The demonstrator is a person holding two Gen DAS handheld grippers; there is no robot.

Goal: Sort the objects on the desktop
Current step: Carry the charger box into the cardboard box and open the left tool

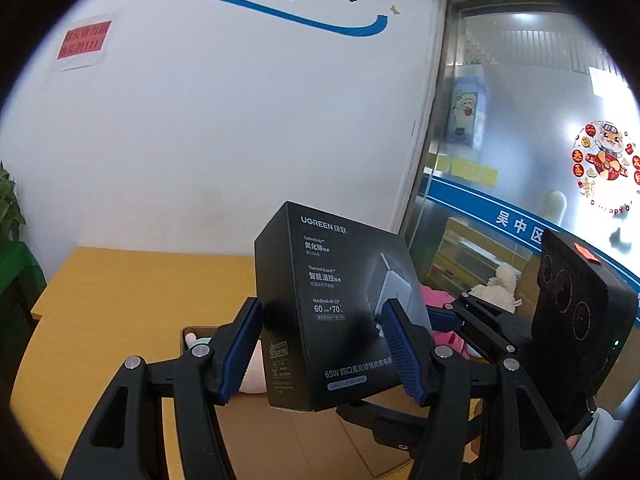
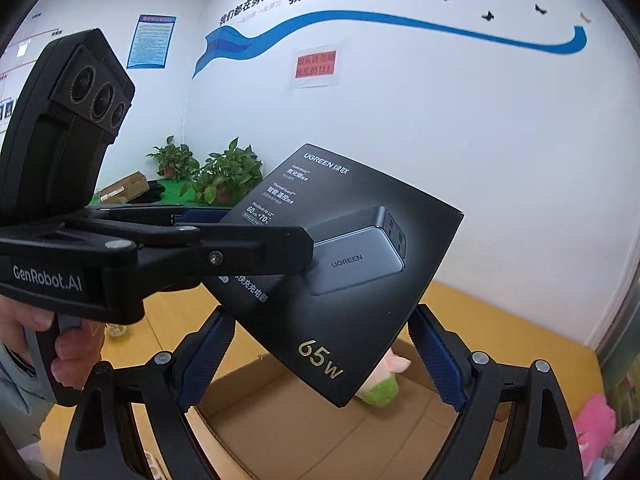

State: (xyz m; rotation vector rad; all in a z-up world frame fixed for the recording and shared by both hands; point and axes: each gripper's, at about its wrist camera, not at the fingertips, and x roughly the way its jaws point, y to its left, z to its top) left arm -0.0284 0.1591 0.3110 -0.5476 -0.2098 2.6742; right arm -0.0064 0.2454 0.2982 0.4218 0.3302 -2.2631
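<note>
A black UGREEN charger box (image 1: 332,280) hangs tilted in the air above an open cardboard box (image 2: 280,432). My left gripper (image 1: 320,332) is shut on it, blue pads pressed against its two narrow sides. From the right wrist view the charger box (image 2: 360,300) spans my right gripper (image 2: 320,318), whose fingertips touch its opposite edges. The left gripper (image 2: 248,236) clamps it from the left there. One of the right gripper's fingers (image 1: 484,320) reaches in behind the box's right side. A pink and green plush toy (image 2: 384,380) lies inside the cardboard box.
The cardboard box stands on a yellow table (image 1: 120,300) against a white wall. Pink and white plush toys (image 1: 500,284) lie at the table's right, by a frosted glass door (image 1: 520,120). Potted plants (image 2: 224,176) stand far left. A person's hand (image 2: 68,344) holds the left gripper's handle.
</note>
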